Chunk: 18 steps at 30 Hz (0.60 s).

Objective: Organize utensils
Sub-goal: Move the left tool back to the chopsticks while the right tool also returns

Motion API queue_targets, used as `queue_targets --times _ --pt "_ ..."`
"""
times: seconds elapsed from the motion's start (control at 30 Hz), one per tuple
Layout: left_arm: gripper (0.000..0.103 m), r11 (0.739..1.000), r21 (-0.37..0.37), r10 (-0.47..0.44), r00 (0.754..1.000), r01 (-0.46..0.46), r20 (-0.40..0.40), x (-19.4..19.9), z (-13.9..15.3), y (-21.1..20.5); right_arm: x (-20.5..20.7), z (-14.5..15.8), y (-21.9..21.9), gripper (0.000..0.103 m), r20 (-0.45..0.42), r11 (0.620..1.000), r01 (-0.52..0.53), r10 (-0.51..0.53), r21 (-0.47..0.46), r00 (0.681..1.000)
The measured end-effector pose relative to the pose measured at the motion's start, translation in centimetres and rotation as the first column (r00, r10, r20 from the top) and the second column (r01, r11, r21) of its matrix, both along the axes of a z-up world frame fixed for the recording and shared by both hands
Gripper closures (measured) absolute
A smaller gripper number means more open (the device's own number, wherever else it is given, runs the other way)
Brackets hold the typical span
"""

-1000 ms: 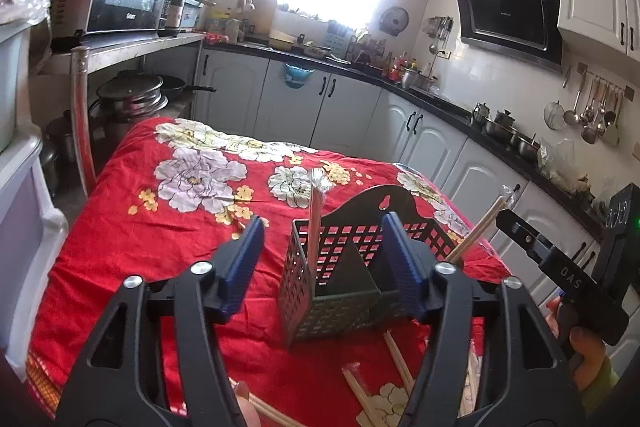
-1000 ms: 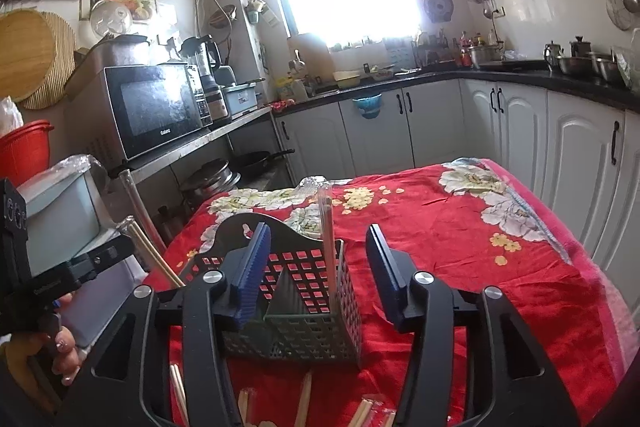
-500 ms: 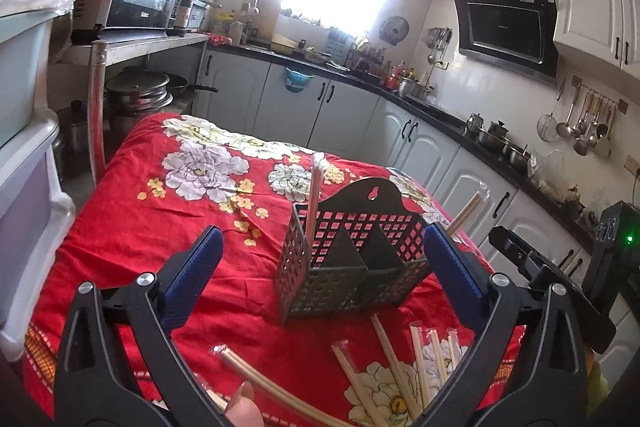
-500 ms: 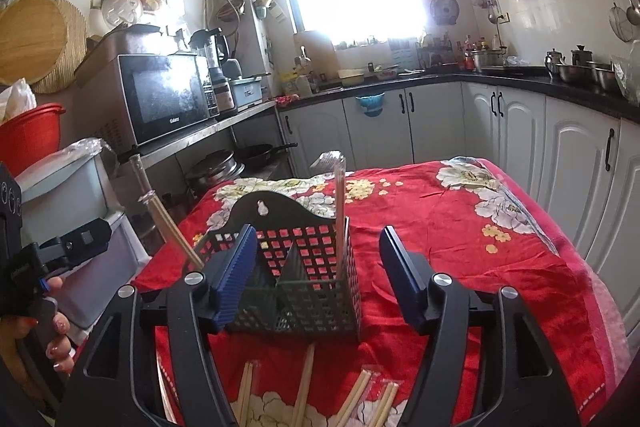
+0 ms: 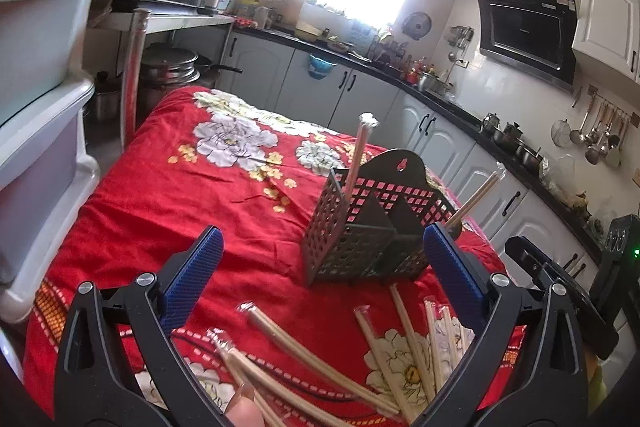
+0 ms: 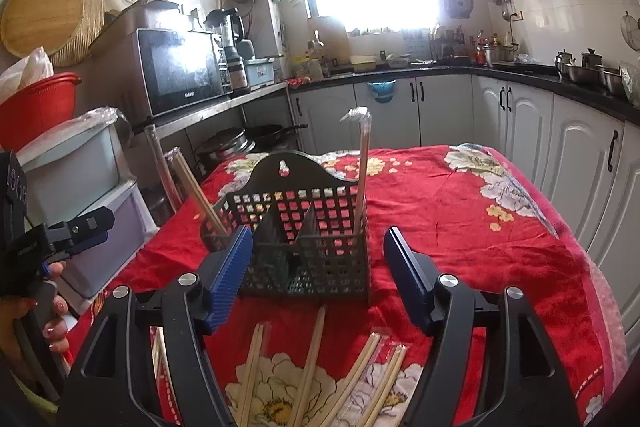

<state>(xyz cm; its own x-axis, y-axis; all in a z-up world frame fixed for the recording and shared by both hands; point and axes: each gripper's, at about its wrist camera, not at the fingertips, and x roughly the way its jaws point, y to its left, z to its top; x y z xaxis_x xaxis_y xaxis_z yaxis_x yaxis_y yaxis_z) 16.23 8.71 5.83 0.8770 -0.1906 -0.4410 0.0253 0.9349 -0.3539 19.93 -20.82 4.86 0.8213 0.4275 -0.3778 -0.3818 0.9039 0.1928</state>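
Observation:
A dark perforated utensil basket (image 5: 360, 247) (image 6: 304, 251) stands on the red flowered tablecloth (image 5: 180, 195). One wrapped chopstick pair (image 5: 358, 155) (image 6: 362, 171) stands upright in an end compartment. Another pair (image 5: 476, 195) (image 6: 196, 191) leans out of the opposite end. Several wrapped chopsticks (image 5: 312, 359) (image 6: 312, 355) lie loose on the cloth in front of the basket. My left gripper (image 5: 320, 239) is wide open above them, short of the basket, holding nothing. My right gripper (image 6: 318, 239) also hangs in front of the basket; its jaws are opening with nothing between them.
Grey plastic storage drawers (image 5: 40, 147) stand beside the table's left side. A metal shelf with a microwave (image 6: 180, 67) and pots lies beyond. White cabinets (image 6: 580, 155) run along the far and right walls. A fingertip (image 5: 244, 407) shows at the bottom edge.
Both grippers have drawn back from the basket and their jaws have spread wider. More of the loose chopsticks on the cloth now show below them.

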Motion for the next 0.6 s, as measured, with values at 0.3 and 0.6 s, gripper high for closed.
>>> queue_targets --times 0.3,0.6 --pt "0.011 1.000 -0.009 0.018 0.999 -0.019 -0.045 -1.0 -1.4 0.9 -0.8 -1.3 0.7 0.037 -0.038 0.999 -0.031 0.030 -0.043 0.999" --pt "0.011 0.999 -0.048 -0.016 0.991 0.010 -0.133 -0.8 -4.1 1.1 -1.0 -3.0 1.2 0.037 -0.090 0.996 -0.050 0.043 -0.075 0.995"
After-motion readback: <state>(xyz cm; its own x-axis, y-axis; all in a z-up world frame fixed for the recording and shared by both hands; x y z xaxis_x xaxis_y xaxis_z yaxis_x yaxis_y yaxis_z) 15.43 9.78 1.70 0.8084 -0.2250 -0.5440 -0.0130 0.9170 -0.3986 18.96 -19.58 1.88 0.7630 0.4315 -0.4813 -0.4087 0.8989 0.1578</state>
